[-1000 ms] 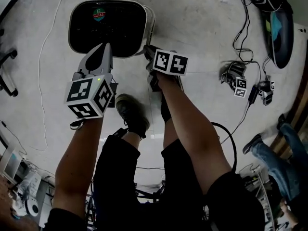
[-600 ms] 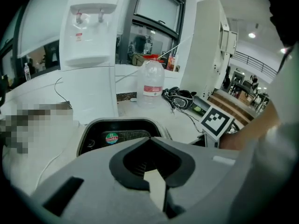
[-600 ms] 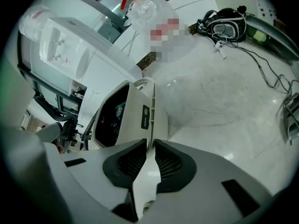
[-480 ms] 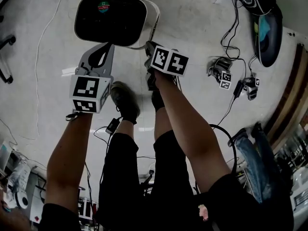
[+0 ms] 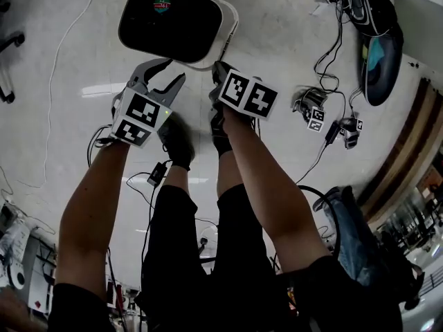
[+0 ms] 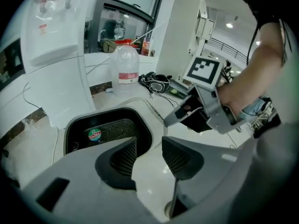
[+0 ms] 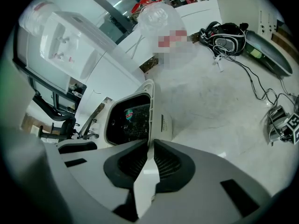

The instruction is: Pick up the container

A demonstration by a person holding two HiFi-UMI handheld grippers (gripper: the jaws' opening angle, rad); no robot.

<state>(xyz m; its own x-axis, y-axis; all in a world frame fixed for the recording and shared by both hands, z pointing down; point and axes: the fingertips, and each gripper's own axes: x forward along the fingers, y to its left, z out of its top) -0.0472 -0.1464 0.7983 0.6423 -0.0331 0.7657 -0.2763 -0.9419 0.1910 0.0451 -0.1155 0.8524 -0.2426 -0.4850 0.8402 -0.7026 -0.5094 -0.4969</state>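
Right gripper: jaws closed tight on the thin side wall of the white plastic rounded-rectangle container, gripping at its rim on the edge nearest the person. The wall ran straight up between the pads in the right gripper view. Left gripper: jaws had just been opening and stood wide apart with nothing between them, only floor showing through the gap. It sat just short of the container's near edge, not touching it. The container's open mouth faced up toward the head camera, with a black interior and a mesh pattern on the bottom. A round green-and-red sticker lay inside, toward the far end of the container. The pale glossy floor was beneath the container, and I could not tell how far clear of it the container was. A large clear plastic water bottle stood beyond the container's far side. A tangle of black cables lay well off to the container's right.
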